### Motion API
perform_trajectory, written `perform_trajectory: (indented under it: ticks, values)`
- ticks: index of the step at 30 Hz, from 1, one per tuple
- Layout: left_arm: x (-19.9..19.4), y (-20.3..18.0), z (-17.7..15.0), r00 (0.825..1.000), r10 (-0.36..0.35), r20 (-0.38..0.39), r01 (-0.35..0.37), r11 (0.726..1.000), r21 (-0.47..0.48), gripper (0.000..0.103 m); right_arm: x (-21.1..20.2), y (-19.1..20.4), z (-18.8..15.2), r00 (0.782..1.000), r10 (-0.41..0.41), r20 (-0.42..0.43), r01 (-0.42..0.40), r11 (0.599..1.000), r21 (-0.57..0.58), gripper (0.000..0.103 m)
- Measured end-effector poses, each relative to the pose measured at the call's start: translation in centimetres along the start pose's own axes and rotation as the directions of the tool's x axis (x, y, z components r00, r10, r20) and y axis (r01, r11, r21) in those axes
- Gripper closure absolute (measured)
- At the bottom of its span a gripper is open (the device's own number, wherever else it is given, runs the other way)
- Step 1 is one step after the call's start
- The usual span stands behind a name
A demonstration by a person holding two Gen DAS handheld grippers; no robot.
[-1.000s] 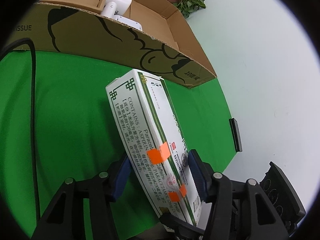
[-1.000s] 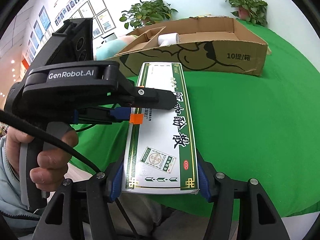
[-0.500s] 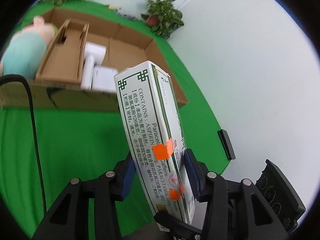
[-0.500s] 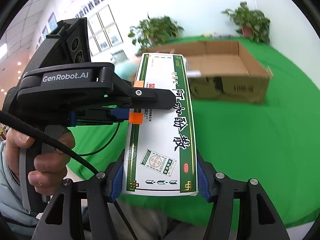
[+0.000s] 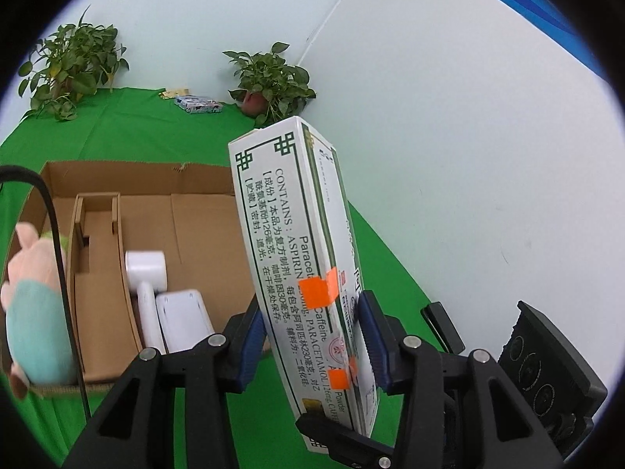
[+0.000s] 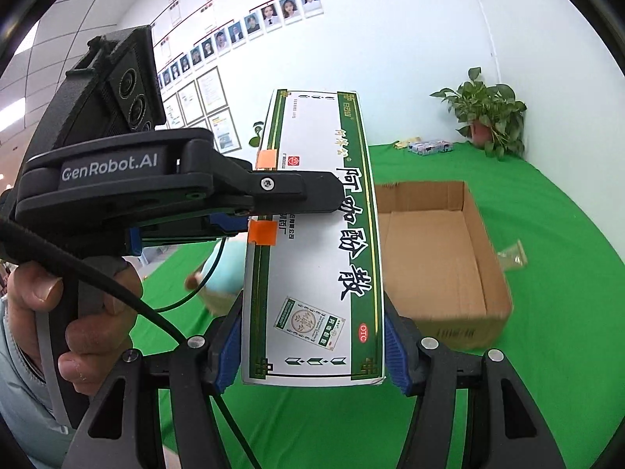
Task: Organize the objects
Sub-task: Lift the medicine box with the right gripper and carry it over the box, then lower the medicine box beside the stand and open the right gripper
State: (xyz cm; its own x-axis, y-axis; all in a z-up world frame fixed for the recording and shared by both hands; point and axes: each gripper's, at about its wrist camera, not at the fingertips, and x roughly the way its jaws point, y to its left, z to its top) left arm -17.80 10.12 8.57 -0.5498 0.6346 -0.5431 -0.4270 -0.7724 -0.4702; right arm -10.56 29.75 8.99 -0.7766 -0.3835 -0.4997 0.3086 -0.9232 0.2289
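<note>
We pinch the medicine box [image 6: 312,242] with both tongs: the right gripper [image 6: 312,348] clamps its near end across the width, the left gripper [image 5: 312,336] grips its thin sides crosswise, its jaws having just been closing on it. The box hangs in the air above the green table [image 6: 547,351], short of the cardboard carton [image 6: 441,258]. If our two hands drift apart or twist unevenly, the box could buckle or slip free.

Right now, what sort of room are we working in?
Probably an office or lab set up for recording: a green cloth covers the table, rows of staff photos and framed certificates line the wall, and potted plants stand in the corner.
</note>
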Motion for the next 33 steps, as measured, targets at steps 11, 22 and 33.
perform_trajectory:
  ticks: [11, 22, 33]
  values:
    - [6.8, 1.9, 4.4, 0.993, 0.02, -0.115, -0.017, 1.0, 0.022, 0.061, 7.3, -6.1, 5.4, 0.984, 0.058, -0.166, -0.039, 0.993, 0.114, 0.045]
    - [15.8, 8.4, 2.5, 0.957, -0.038, -0.287, -0.007, 0.988, -0.155, 0.061, 15.1, -11.7, 3.4, 0.928, 0.081, -0.364, 0.006, 0.973, 0.231, 0.045]
    - [19.2, 11.1, -0.2, 0.921, -0.059, -0.386, -0.03, 0.975, -0.22, 0.064, 19.9, -12.7, 1.2, 0.853, 0.075, -0.516, 0.04, 0.977, 0.208, 0.037]
